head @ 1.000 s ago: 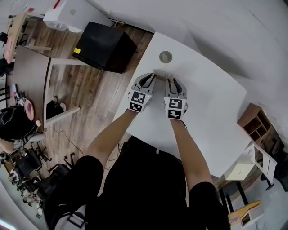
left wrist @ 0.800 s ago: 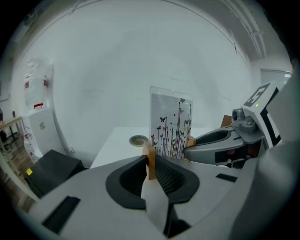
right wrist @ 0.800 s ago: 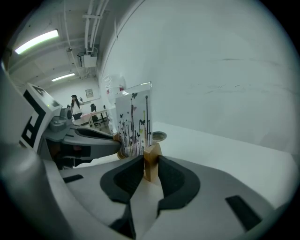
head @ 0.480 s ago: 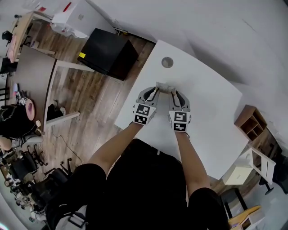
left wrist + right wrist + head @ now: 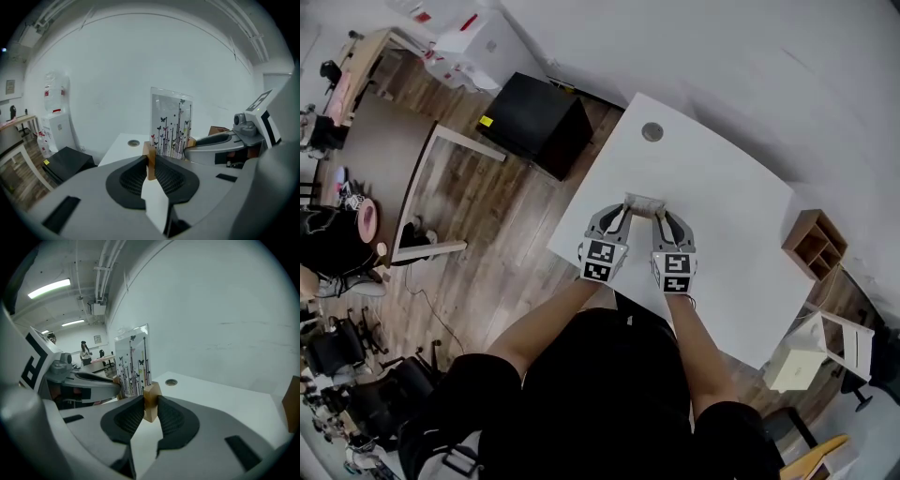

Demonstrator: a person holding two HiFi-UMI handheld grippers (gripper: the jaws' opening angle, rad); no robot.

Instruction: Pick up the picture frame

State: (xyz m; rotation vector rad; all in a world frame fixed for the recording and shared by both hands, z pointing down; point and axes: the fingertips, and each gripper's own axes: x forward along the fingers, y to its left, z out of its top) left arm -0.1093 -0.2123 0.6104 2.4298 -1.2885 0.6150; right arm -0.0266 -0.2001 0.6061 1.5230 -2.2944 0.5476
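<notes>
The picture frame [image 5: 644, 201] is a clear upright panel [image 5: 171, 124] printed with butterflies and stems, with a small wooden block at each end. My left gripper [image 5: 623, 207] is shut on the left wooden block [image 5: 149, 160]. My right gripper [image 5: 662, 212] is shut on the right wooden block [image 5: 151, 401]. The panel [image 5: 133, 357] stands upright between the two grippers, held a little above the white table [image 5: 722, 216]. Each gripper view shows the other gripper's jaw beside the panel.
A round grommet hole [image 5: 652, 131] lies in the table's far part. A black cabinet [image 5: 534, 122] stands on the wooden floor to the left. A small wooden shelf unit [image 5: 811, 242] sits off the table's right edge. A white wall rises behind the table.
Both grippers have risen together with the frame, drawing back slightly toward the person. The frame has come up off the table.
</notes>
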